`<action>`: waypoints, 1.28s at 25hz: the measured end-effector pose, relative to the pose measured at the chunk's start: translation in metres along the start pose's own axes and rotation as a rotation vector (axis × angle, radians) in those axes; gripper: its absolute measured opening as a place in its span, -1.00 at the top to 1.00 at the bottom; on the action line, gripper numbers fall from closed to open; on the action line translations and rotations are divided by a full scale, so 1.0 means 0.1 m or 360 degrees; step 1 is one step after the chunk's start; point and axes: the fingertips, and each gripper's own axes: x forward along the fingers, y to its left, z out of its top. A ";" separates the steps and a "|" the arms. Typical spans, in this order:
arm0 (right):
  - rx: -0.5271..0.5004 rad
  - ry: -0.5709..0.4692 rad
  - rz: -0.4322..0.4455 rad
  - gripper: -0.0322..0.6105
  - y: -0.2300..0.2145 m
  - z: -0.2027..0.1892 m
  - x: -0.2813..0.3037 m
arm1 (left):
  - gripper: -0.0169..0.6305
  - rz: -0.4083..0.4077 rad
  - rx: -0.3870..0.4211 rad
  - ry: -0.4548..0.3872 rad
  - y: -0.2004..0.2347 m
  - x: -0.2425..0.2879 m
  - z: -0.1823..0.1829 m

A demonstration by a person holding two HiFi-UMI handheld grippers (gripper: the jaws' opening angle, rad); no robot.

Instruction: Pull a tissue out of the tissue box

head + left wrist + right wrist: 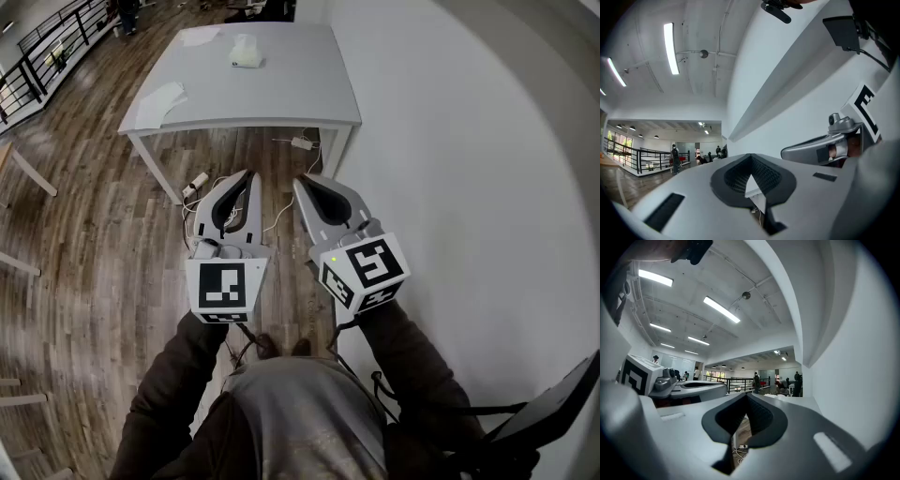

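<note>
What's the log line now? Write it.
left gripper: shut, empty | right gripper: shut, empty | tissue box: on table, far ahead

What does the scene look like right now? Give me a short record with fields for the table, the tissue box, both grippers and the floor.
table: white, ahead of the person, against the wall
tissue box: on the table's far part, untouched
white sheet: lying near the table's left edge
left gripper: shut, empty, short of the table
right gripper: shut, empty, beside the left one
floor: wood, with a power strip and cables by the table's legs
task: no tissue pulled yet
</note>
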 end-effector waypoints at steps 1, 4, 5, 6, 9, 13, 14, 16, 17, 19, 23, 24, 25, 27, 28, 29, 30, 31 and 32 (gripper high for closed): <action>-0.0001 0.0002 0.0000 0.90 0.00 0.00 0.01 | 0.95 0.0001 -0.0002 0.0003 0.02 0.00 -0.01; -0.0003 0.0008 -0.0003 0.90 0.02 -0.02 0.06 | 0.95 0.0001 -0.0006 0.0008 0.07 0.01 -0.05; -0.0002 0.0011 -0.0005 0.90 0.03 -0.03 0.08 | 0.95 0.0001 -0.0007 0.0008 0.09 0.01 -0.06; -0.0002 0.0014 -0.0007 0.90 0.04 -0.05 0.11 | 0.95 0.0000 -0.0009 0.0008 0.12 0.01 -0.08; -0.0006 0.0025 -0.0009 0.90 0.07 -0.08 0.21 | 0.95 0.0000 -0.0017 0.0012 0.23 0.03 -0.13; 0.0048 0.0007 -0.0010 0.90 0.10 -0.08 0.37 | 0.95 0.0009 -0.0031 0.0018 0.42 0.06 -0.19; 0.0079 0.0003 -0.0019 0.89 0.09 -0.09 0.40 | 0.95 0.0013 -0.0029 0.0022 0.48 0.06 -0.22; 0.0116 0.0001 -0.0049 0.89 0.05 -0.10 0.47 | 0.95 0.0025 -0.0027 0.0038 0.60 0.07 -0.28; 0.0118 -0.0003 -0.0065 0.89 0.03 -0.10 0.50 | 0.95 0.0032 -0.0028 0.0048 0.66 0.08 -0.32; 0.0101 -0.0007 -0.0089 0.89 -0.02 -0.11 0.59 | 0.95 0.0041 -0.0031 0.0071 0.77 0.12 -0.41; 0.0061 -0.0011 -0.0107 0.89 -0.15 -0.12 0.81 | 0.95 0.0072 -0.0042 0.0127 0.95 0.26 -0.56; 0.0057 -0.0016 -0.0106 0.89 -0.19 -0.13 0.88 | 0.95 0.0079 -0.0043 0.0132 0.99 0.32 -0.59; 0.0054 -0.0021 -0.0105 0.89 -0.23 -0.15 0.95 | 0.95 0.0080 -0.0042 0.0131 1.03 0.38 -0.64; 0.0052 -0.0029 -0.0107 0.89 -0.33 -0.19 1.11 | 0.95 0.0074 -0.0038 0.0134 1.10 0.53 -0.73; 0.0052 -0.0033 -0.0110 0.89 -0.40 -0.21 1.19 | 0.95 0.0071 -0.0036 0.0139 1.13 0.63 -0.78; 0.0053 -0.0038 -0.0114 0.89 -0.48 -0.24 1.29 | 0.95 0.0069 -0.0033 0.0144 1.17 0.73 -0.82; 0.0055 -0.0042 -0.0118 0.89 -0.58 -0.26 1.40 | 0.95 0.0068 -0.0029 0.0150 1.21 0.85 -0.86; 0.0056 -0.0045 -0.0121 0.89 -0.68 -0.29 1.53 | 0.95 0.0068 -0.0024 0.0157 1.27 0.99 -0.90; 0.0053 -0.0046 -0.0125 0.89 -0.80 -0.33 1.67 | 0.95 0.0069 -0.0017 0.0168 1.34 1.14 -0.97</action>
